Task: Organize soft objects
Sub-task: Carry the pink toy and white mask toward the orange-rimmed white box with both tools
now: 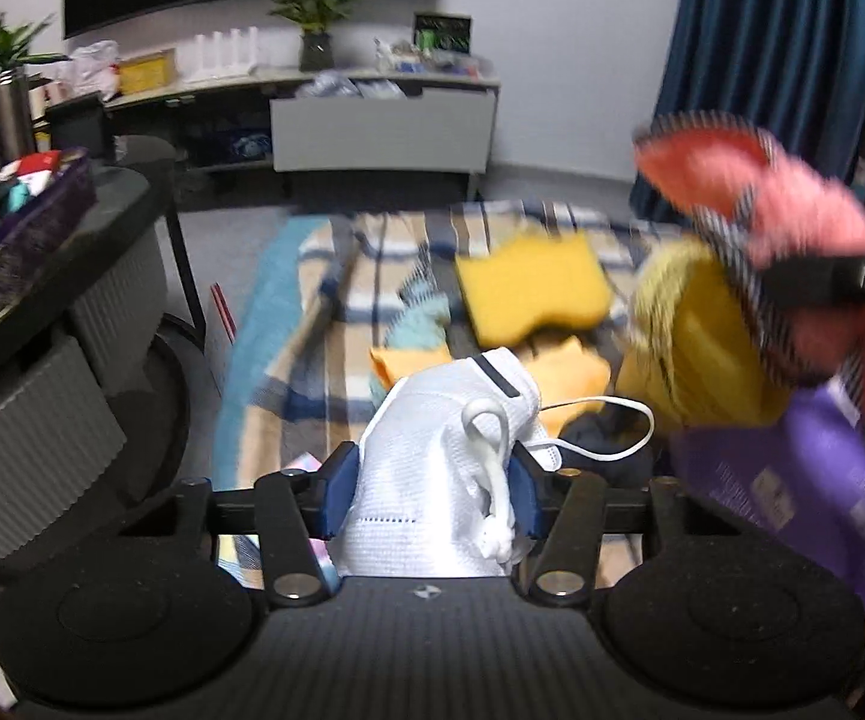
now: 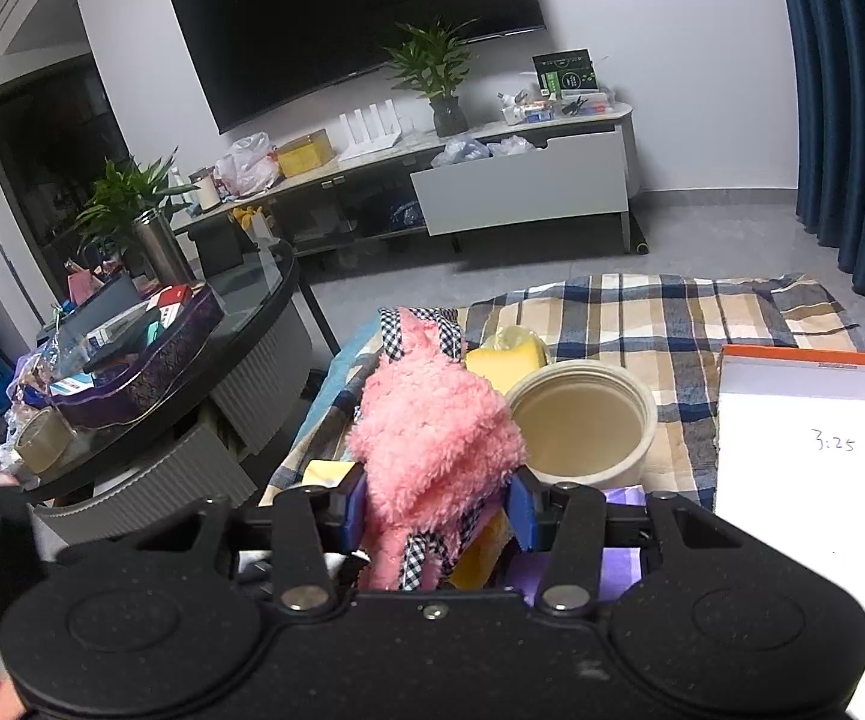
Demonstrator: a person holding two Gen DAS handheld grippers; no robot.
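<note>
So my left gripper [image 1: 429,495] is clamped on a white face mask [image 1: 438,468], one ear loop dangling off to the right, held up above the plaid blanket [image 1: 324,324] where a yellow sponge [image 1: 531,288] lies. My right gripper [image 2: 437,510] is squeezing a fluffy pink plush toy [image 2: 432,438] with checkered trim, just beside the open cream bucket [image 2: 582,426]. A white board [image 2: 816,534] sits right of that.
</note>
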